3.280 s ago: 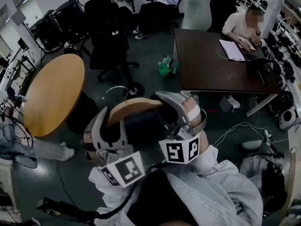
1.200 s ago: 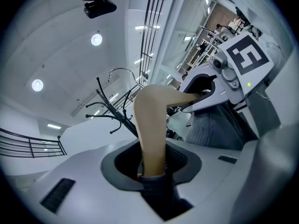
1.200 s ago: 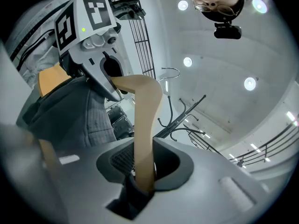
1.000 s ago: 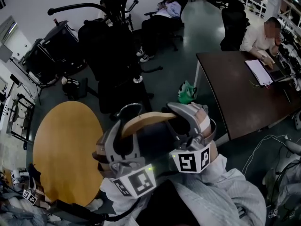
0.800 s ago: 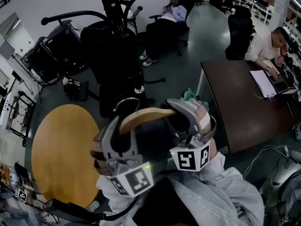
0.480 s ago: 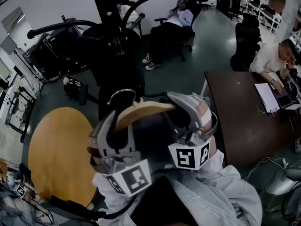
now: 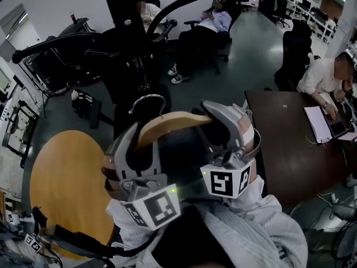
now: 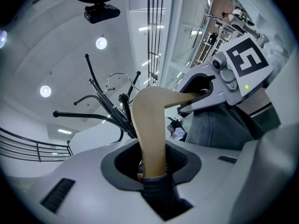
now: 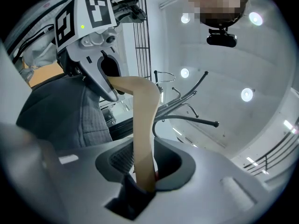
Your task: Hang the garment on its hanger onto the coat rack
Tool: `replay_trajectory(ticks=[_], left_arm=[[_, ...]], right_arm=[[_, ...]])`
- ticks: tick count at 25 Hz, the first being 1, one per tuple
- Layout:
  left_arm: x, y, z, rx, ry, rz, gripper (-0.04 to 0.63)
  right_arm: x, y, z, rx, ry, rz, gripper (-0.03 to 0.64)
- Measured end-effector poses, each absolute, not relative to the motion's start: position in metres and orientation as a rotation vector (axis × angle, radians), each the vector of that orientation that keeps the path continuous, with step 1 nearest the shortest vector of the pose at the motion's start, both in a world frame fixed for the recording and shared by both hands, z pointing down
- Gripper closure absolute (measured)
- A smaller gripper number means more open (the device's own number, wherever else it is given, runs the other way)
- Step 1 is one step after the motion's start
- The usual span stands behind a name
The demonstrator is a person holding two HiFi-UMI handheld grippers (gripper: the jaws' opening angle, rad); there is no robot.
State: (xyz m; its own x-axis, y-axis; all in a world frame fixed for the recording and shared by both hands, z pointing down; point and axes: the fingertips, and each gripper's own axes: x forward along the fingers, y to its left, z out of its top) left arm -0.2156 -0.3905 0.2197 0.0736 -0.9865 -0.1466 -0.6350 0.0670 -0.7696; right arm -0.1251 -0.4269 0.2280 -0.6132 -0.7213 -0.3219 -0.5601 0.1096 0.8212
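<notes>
Holding the hanger [image 7: 173, 124] level on the way to the rack [image 7: 124, 27] looks like the step in hand.

- **Left gripper [image 7: 134, 149]:** it clamps the hanger's left end, with the jaws part-way apart and the wood pressed between them.
- **Right gripper [image 7: 226, 130]:** it has the right end between its jaws. Those jaws are opening, though the wood looks touched on both sides, so that grip may be getting lighter.
- **Garment [image 7: 178, 155]:** dark, it hangs from the hanger between the two grippers, in the air and resting on nothing.

**Doing it well:**
- Firm up the right grip and keep both ends at the same height.
- Lift until the hook [image 7: 149, 100] clears one of the rack's arms, then lower so it seats.
- Let go only once the arm takes the weight.
- If one end dips, the garment could slide off.

**Axis and pointing:**
- The hanger's long axis runs left-right across the person, with the right end slightly farther off.
- The hook stands at the middle, pointing up and away toward the rack. Its open end seems to face the person's left.

Beyond it, the rack is a black pole with curved arms. The hook is near it but on no arm yet.
</notes>
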Motion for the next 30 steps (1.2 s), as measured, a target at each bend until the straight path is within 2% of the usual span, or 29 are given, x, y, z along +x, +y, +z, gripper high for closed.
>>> replay_trajectory(ticks=[18,30], left_arm=[[-0.257,-0.489,0.245,-1.761,1.613,-0.685,0.482],[-0.268,-0.513,0.264,-1.800,1.577,-0.714,0.482]], right_arm=[[-0.167,-0.522,0.254,1.249,-2.236,-1.375,0.509],[-0.185,-0.547,0.280,1.213,-2.290,-1.283,0.509]])
